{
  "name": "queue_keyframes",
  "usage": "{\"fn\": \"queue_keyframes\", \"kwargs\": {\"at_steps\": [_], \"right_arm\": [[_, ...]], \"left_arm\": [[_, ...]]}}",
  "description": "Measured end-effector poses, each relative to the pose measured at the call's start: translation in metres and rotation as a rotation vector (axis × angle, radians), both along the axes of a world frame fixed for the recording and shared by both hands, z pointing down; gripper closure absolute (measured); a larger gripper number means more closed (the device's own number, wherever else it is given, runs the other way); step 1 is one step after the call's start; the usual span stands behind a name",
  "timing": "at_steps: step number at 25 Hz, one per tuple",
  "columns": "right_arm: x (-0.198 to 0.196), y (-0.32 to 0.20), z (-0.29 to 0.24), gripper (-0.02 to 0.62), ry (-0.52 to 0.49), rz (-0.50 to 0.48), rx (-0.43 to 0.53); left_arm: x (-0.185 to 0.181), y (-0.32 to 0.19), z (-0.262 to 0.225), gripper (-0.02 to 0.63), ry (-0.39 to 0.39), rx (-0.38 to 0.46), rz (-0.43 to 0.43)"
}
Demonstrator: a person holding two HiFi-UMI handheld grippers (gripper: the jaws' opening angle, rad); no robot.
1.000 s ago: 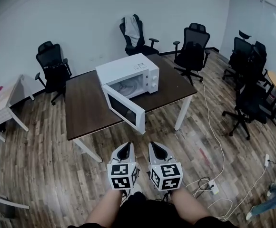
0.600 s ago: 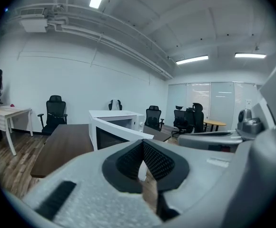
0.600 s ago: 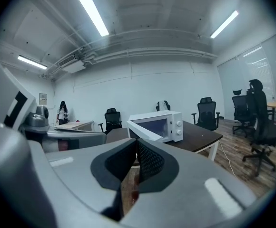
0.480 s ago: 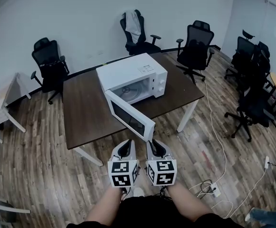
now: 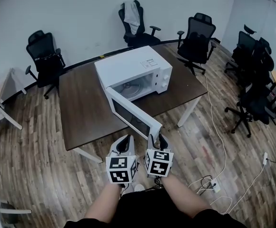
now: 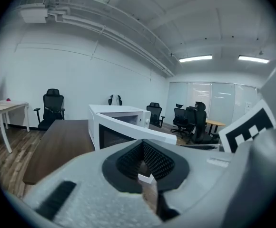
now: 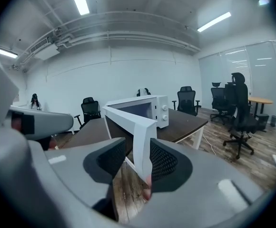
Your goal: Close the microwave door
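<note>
Open microwave door ahead; bare table leftward.

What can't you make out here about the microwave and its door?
Inside of the microwave: head view, mostly hidden by its top and the open door.
The knobs: too small in every view to read.
The right gripper: door edge stands between its parted jaws; whether they press it is unclear in either view.

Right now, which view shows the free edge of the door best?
The right gripper view: the free edge of the door stands close up between the parted jaws of the right gripper. The head view shows the whole door ajar, but small. The left gripper view shows it farther off.
</note>
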State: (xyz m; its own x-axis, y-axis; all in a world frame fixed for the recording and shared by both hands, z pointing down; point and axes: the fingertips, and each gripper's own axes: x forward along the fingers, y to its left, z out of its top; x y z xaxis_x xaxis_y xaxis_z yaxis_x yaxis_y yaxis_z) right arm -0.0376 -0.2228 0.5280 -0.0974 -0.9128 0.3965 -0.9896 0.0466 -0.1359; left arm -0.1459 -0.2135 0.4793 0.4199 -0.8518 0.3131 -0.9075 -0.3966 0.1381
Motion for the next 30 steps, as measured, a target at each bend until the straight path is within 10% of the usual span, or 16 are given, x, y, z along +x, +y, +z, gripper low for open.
{"fn": "queue_keyframes", "kwargs": {"at_steps": [30], "right_arm": [[0.042,-0.068,0.011,0.479,0.069,-0.010,-0.024]], "left_arm": [[0.039,-0.063,0.017,0.597,-0.043,-0.044,0.019]]}}
